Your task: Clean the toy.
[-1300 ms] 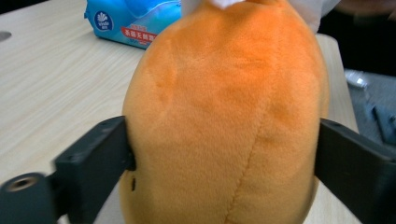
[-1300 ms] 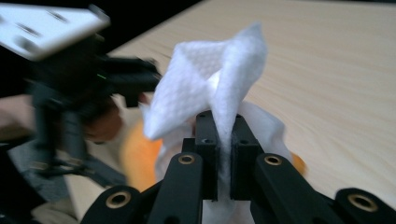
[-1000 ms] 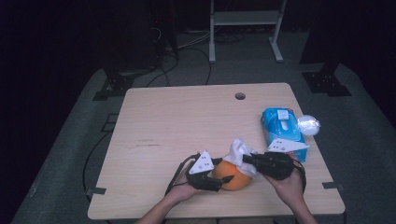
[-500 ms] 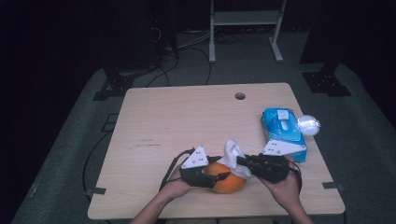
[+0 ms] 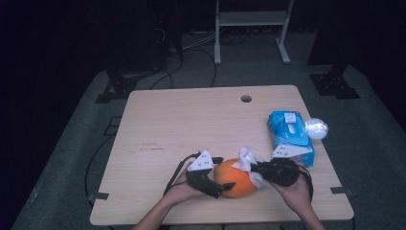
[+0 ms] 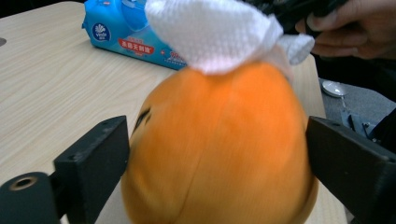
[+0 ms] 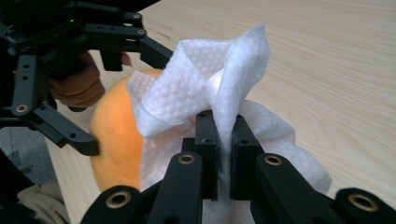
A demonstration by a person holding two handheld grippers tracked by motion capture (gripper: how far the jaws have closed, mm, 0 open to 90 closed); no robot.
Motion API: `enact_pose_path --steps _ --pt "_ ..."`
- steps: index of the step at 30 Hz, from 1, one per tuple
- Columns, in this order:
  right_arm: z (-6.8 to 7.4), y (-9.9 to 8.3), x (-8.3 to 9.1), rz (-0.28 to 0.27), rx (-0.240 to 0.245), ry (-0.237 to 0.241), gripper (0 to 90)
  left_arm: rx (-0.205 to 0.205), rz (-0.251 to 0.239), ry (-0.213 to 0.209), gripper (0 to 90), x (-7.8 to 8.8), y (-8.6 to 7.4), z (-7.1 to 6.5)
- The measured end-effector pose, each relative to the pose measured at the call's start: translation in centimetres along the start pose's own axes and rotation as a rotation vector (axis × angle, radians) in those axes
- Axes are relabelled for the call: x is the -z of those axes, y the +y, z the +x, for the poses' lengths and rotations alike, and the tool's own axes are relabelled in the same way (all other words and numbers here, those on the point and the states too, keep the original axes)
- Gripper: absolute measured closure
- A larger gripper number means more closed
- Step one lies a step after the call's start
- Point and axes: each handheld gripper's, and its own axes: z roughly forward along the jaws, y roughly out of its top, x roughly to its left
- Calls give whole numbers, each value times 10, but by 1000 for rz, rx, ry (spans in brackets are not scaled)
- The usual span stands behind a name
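Hand-held gripper (image 5: 225, 173) in our left hand has just been opening, its jaws wide astride the orange ball (image 5: 235, 178) on the tabletop (image 5: 191, 124). Our right hand-held gripper (image 7: 223, 137) pinches a white wipe (image 7: 205, 88) against it. Behind, a blue wipe pack (image 5: 289, 136) shows one sheet poking out.

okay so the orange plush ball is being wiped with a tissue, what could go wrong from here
1. The left gripper has just been opening its jaws; they flank the orange plush ball with a small gap on the left, so the ball may roll or shift under the wiping.
2. The right gripper pinches only a fold of the white tissue, so it might tear or slip out.
3. The ball sits near the table front edge and could drop off.
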Motion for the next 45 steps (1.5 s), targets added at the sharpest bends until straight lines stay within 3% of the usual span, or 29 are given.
enact_pose_path --steps 4,7,13,15,17,19,22,25,28,30,34,37,42,45 --pt "-7 -3 4 8 -6 -34 836 4 -11 -15 69 -2 -2 2" --pt "-9 -5 3 10 -22 -31 836 12 -15 -28 71 -4 -4 4" --pt "-3 0 3 -11 -13 -43 838 -44 15 13 349 4 3 -3" --pt "1 4 7 -45 -3 -43 839 -63 21 37 366 10 10 -6" --pt "10 9 9 -83 -2 -8 839 -95 39 69 366 15 17 -9" --pt "22 16 6 -102 33 17 839 -116 57 90 366 19 22 -12" --pt "42 24 -1 -110 70 64 838 -109 55 84 366 22 23 -13" --pt "49 26 -10 -99 89 50 838 -110 75 81 355 19 20 -12" --pt "42 19 -18 -54 78 23 842 -68 76 58 265 16 16 -8" --pt "36 13 -22 -32 66 22 845 -66 64 46 202 15 16 -6" --pt "29 11 -16 -25 61 -11 845 -40 43 48 95 13 14 -1" --pt "20 8 -11 -30 32 -24 845 -7 29 38 76 7 8 2" --pt "9 6 -6 -28 13 -51 843 -69 37 5 135 3 8 -6" --pt "-1 4 -3 -28 -19 -73 842 -85 27 -17 171 5 9 -8"
